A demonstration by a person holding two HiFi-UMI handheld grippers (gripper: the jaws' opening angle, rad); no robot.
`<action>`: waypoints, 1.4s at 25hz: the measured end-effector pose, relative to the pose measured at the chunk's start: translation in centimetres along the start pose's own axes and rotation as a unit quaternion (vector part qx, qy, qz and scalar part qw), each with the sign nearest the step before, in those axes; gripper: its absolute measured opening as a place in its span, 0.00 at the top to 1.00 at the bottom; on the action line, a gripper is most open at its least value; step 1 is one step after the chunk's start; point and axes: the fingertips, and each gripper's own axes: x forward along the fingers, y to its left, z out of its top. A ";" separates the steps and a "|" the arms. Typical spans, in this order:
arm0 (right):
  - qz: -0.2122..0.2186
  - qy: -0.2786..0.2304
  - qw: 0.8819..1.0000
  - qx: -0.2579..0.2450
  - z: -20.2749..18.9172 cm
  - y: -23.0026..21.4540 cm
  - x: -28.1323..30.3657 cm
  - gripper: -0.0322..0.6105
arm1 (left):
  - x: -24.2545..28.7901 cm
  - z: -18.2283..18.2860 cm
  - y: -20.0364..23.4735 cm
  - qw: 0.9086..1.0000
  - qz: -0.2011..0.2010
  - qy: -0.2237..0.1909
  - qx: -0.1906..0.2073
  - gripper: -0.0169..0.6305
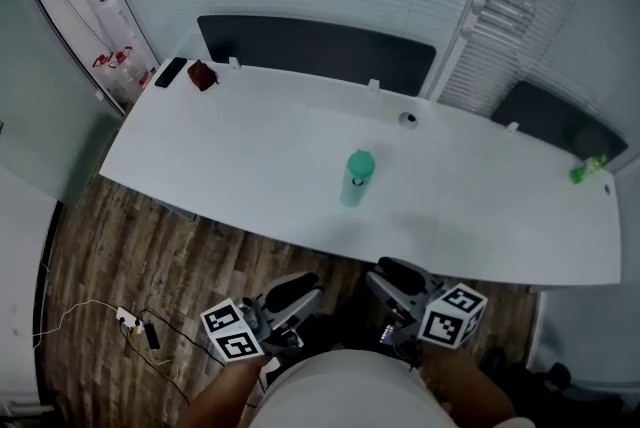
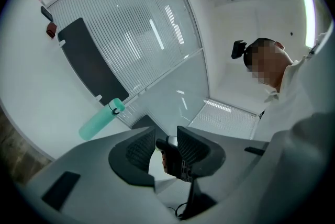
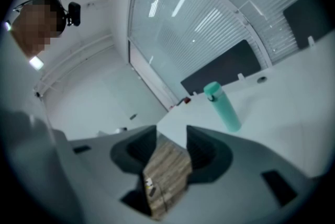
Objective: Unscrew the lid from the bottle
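not started: left gripper [image 1: 292,301], right gripper [image 1: 398,286] low in frame, fingers part open, empty. bottle [image 1: 356,181] upright mid-desk [image 1: 250,166], lid [image 1: 361,161] on. next, likely: reach, clamp body, then lid.

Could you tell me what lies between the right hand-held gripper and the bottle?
Only bare table between right hand-held gripper and bottle, per the head view.

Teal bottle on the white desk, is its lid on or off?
On: the lid caps the upright teal bottle, with no gap showing.
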 end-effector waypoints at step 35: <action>-0.140 0.043 0.965 -0.219 9.8 -12.5 11.7 0.49 | 15.1 -0.1 21.4 0.917 0.202 0.166 0.303 0.48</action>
